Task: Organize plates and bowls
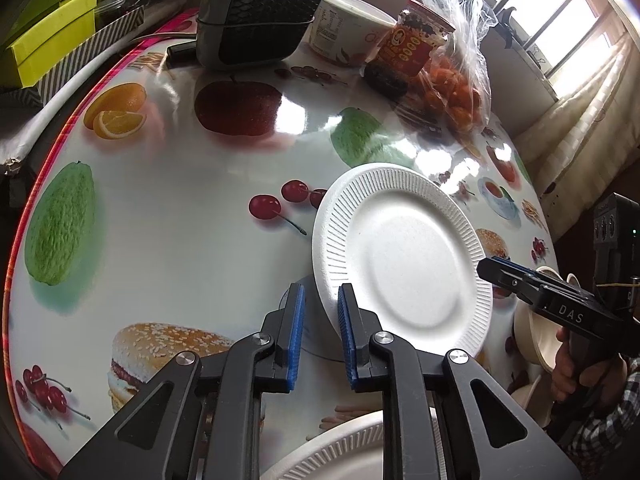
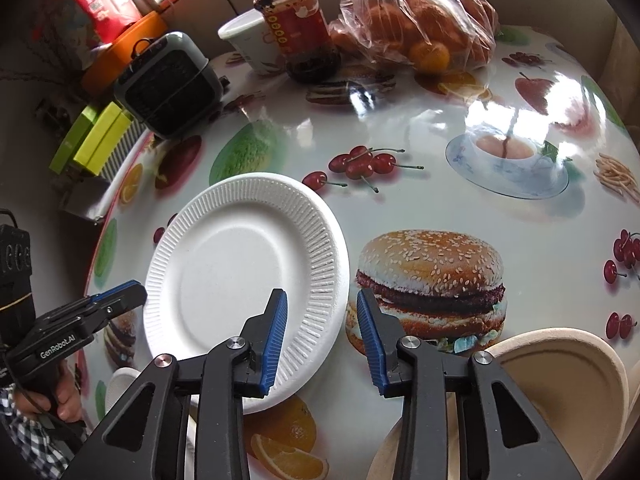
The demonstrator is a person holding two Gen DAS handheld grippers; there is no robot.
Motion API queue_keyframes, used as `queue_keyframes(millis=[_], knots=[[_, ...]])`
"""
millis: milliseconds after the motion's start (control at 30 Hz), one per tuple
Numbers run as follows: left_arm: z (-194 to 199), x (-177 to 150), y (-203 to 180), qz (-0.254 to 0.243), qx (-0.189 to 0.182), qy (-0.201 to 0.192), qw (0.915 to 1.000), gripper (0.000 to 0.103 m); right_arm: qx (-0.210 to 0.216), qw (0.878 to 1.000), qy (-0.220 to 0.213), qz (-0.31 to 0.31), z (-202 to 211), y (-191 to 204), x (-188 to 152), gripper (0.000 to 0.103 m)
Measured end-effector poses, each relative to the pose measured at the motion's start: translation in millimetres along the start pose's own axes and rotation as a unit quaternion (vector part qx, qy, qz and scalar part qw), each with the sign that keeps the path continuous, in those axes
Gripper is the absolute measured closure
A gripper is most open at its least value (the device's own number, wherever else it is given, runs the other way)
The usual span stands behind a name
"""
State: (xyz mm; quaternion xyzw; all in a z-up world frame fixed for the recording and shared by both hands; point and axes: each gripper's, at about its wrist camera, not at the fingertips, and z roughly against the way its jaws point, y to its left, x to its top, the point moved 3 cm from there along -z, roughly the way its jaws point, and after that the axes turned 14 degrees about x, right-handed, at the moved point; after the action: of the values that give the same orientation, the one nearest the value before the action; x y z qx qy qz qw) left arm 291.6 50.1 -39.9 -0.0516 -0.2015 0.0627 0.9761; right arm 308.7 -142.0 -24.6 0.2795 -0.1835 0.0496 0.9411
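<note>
A round, ribbed-rim white foam plate (image 1: 404, 260) sits mid-frame on the glossy fruit-print table (image 1: 180, 200); the left gripper (image 1: 322, 334) straddles its edge, jaws parted; the right gripper (image 2: 322, 344) gapes, holding nothing.

tabletop (image 2: 400, 152) glossy, fruit and burger print | grey fan heater (image 1: 260, 12) at far edge, upright | white tub (image 1: 344, 28) just beside heater | red-label jar (image 2: 296, 20) next to tub, lid on | clear bag of oranges (image 2: 420, 28) beside jar | yellow-green boxes (image 1: 52, 36) off tabletop edge
</note>
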Motion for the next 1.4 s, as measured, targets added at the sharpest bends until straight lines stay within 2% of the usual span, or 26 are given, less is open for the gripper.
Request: queue_keyframes(millis=[167, 767, 1400], knots=[[0, 0, -1, 0.001, -0.002, 0.000, 1.0000, 0.091, 0.002, 1.000, 0.002, 0.002, -1, 1, 0, 0.074], [1, 0, -3, 0.005, -0.006, -0.005, 1.0000, 0.093, -0.002, 1.000, 0.001, -0.001, -1, -2, -1, 0.081], [23, -6, 5, 0.009, -0.004, -0.024, 0.9997, 0.093, 0.009, 1.000, -0.010, 0.010, 13, 16, -8, 0.081]])
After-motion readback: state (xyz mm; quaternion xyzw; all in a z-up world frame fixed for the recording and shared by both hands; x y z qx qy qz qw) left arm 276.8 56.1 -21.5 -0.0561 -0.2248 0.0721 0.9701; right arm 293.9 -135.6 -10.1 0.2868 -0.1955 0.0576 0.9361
